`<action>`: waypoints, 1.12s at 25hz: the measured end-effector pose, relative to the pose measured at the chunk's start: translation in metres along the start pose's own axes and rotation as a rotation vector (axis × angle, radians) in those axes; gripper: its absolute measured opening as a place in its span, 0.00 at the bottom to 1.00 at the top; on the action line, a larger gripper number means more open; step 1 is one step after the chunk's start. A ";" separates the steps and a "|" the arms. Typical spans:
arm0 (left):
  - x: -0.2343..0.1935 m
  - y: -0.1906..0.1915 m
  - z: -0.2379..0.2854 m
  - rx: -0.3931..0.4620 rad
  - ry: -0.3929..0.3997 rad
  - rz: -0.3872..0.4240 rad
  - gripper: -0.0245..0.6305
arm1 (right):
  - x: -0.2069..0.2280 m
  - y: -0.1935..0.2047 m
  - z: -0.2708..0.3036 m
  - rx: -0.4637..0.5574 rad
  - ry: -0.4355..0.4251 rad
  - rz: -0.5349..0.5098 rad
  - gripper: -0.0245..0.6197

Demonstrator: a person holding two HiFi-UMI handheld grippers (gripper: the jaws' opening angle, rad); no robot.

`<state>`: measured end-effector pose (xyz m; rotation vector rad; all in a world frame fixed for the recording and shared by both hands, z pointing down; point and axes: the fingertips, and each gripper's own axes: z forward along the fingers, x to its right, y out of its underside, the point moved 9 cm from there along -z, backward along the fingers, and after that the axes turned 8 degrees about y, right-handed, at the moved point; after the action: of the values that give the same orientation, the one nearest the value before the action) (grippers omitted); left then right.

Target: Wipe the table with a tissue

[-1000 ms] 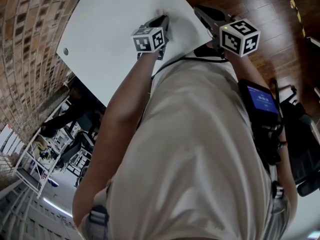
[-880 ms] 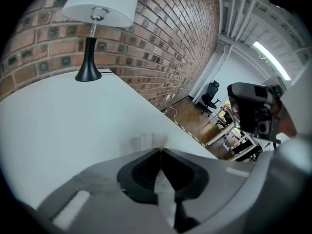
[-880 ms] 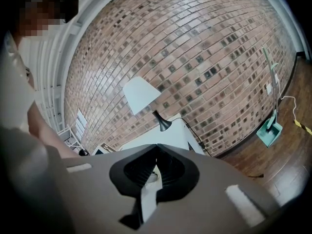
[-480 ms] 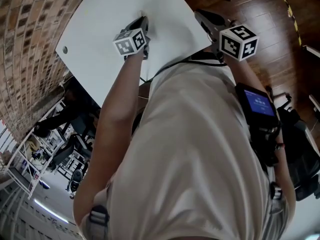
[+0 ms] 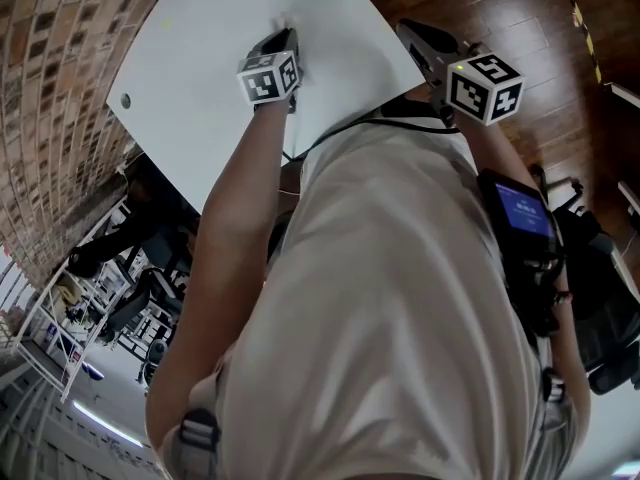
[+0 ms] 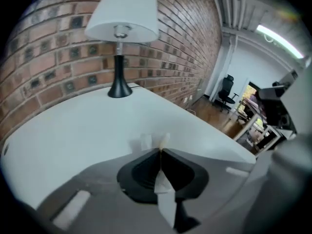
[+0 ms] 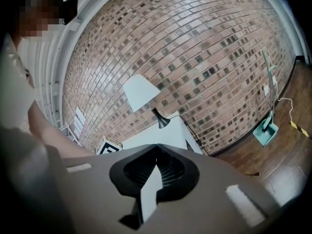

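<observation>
My left gripper (image 5: pixel 284 36) is shut on a small white tissue (image 6: pixel 154 141) and holds it down on the white table (image 5: pixel 210 78). In the left gripper view the tissue's edge sticks out past the closed jaw tips (image 6: pixel 160 150) against the tabletop (image 6: pixel 73 130). My right gripper (image 5: pixel 412 34) is held off the table's near-right edge, above the wooden floor. Its jaws are shut with nothing between them (image 7: pixel 157 146).
A lamp with a white shade (image 6: pixel 122 13) and black base stands at the table's far end by the brick wall (image 7: pixel 195 48). A small round mark (image 5: pixel 125 100) sits near the table's left edge. Wooden floor (image 5: pixel 520 18) lies to the right. A teal dustpan (image 7: pixel 265 129) rests by the wall.
The left gripper with the tissue slid left across the table from its spot a second ago, then stayed about there. The right gripper has barely shifted.
</observation>
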<state>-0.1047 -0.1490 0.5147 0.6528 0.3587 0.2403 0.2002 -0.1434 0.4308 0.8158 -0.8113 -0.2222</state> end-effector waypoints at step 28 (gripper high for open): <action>-0.031 -0.004 -0.006 0.004 -0.081 -0.036 0.07 | 0.009 0.005 -0.004 0.002 0.018 0.027 0.05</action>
<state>-0.1348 -0.1591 0.5155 0.6573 0.2928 0.1782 0.2088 -0.1424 0.4379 0.8071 -0.8054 -0.1896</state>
